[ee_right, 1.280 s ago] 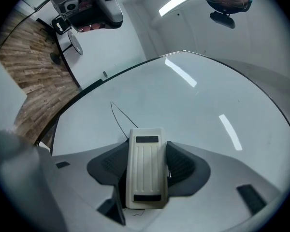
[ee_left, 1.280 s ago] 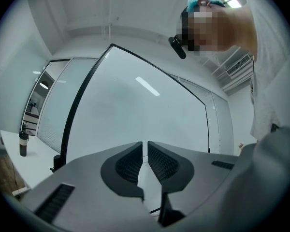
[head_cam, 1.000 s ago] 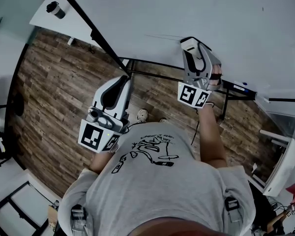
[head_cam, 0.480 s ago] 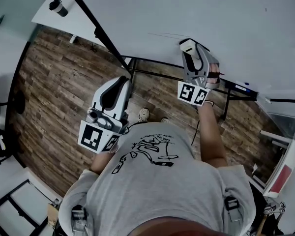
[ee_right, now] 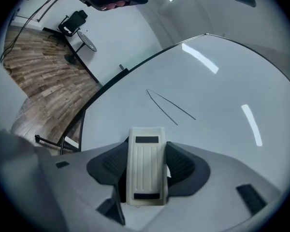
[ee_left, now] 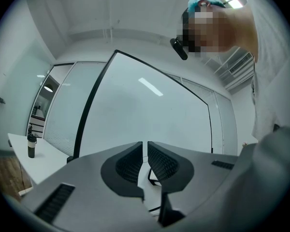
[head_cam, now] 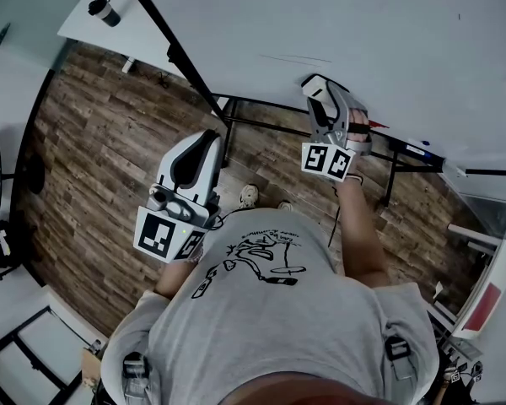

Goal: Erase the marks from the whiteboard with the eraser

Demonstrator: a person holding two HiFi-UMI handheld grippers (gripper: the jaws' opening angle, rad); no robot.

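Sliding along the lower edge of the whiteboard (head_cam: 363,24), your right gripper (head_cam: 327,99) has drifted a little to the left over the past second in the head view. The eraser (head_cam: 318,83) it carries now sits just beneath the two thin marks (head_cam: 295,57) instead of off their right end. The marks look unchanged from the earlier frame, so I judge nothing has been wiped yet and you are lining up for the first stroke. Your left gripper (head_cam: 207,137) hangs low over the wooden floor (head_cam: 93,142), well apart from the board, just where it was before.

From the left gripper view, its jaws stand all but together with only a thin slit between them and nothing held. The whiteboard's dark-framed left edge rises ahead, and the stretch of board seen here is bare.

From the right gripper view, the jaws are clamped on either side of the pale, ribbed eraser, which stands upright between them with its top pointing at the board. The two marks run as a narrow V just beyond it, toward the board's middle. Whether the eraser already touches the surface, you cannot tell from here.
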